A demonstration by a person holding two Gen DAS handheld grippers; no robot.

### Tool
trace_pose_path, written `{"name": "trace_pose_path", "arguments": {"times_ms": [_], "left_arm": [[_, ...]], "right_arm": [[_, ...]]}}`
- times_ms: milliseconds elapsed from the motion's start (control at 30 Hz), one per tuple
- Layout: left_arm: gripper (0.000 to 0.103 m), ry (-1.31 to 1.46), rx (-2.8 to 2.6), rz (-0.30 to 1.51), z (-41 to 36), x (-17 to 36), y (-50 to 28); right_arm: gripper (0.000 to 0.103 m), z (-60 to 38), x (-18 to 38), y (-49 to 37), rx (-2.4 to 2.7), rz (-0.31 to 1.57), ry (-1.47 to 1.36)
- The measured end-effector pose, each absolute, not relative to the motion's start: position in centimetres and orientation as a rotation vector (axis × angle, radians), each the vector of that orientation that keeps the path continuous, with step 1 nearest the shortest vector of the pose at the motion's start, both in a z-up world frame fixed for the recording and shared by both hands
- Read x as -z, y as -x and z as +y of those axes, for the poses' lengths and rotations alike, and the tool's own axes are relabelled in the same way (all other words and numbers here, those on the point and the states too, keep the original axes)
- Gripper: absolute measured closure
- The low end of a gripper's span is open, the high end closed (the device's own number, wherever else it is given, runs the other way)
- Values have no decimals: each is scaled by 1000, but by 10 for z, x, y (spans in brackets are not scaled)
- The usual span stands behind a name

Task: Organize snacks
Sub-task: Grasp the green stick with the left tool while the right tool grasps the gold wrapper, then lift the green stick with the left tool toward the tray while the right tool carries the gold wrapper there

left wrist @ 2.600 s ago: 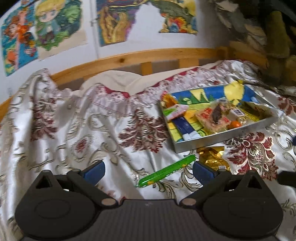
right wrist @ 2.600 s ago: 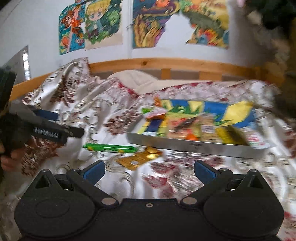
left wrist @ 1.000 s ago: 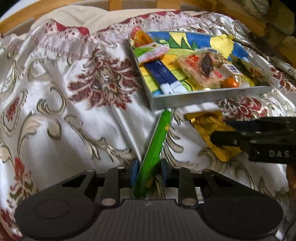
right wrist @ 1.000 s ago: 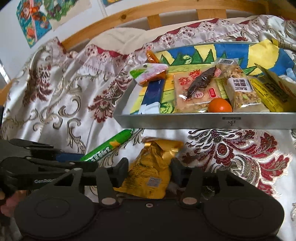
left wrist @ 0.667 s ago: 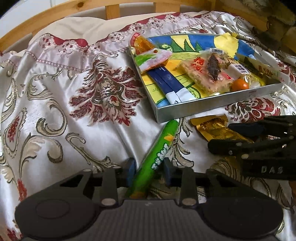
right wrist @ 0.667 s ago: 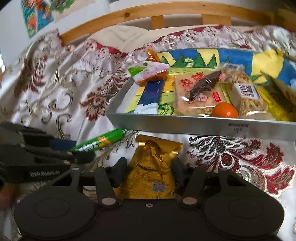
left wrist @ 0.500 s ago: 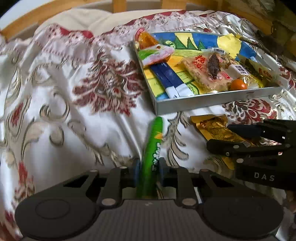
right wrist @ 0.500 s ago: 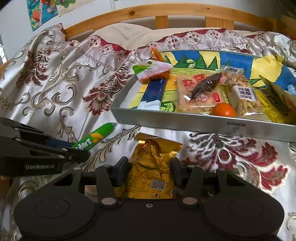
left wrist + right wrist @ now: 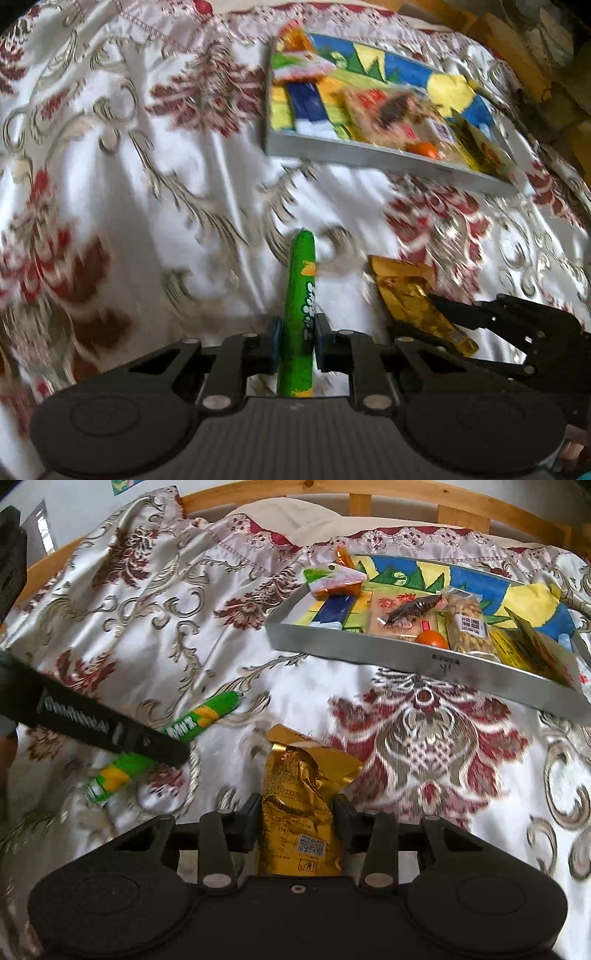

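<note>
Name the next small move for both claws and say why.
Probably carry both snacks forward over the tray's near wall. The left claw is shut on the green stick snack and the right claw on the gold packet, while both snacks are short of the tray on the bedspread. The tray already holds other snacks.

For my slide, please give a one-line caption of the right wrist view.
Right tongs grip a gold snack bag on the bedspread, near the snack tray.
</note>
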State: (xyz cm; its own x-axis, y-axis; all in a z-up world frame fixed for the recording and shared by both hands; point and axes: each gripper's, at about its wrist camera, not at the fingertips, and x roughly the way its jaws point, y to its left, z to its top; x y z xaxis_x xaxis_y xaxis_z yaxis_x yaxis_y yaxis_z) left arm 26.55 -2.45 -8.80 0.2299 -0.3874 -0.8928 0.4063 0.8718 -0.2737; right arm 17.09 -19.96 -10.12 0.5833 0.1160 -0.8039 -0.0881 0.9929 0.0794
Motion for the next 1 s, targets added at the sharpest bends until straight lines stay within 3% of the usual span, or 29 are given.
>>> {"name": "trace_pose_path", "arguments": {"times_ms": [467, 1000], "left_arm": [[85, 13, 575, 1185, -40, 59, -187], [85, 49, 633, 875, -42, 6, -144]], "right_arm": [[60, -224, 54, -92, -93, 846, -104], [60, -244, 8, -38, 31, 500, -95]]}}
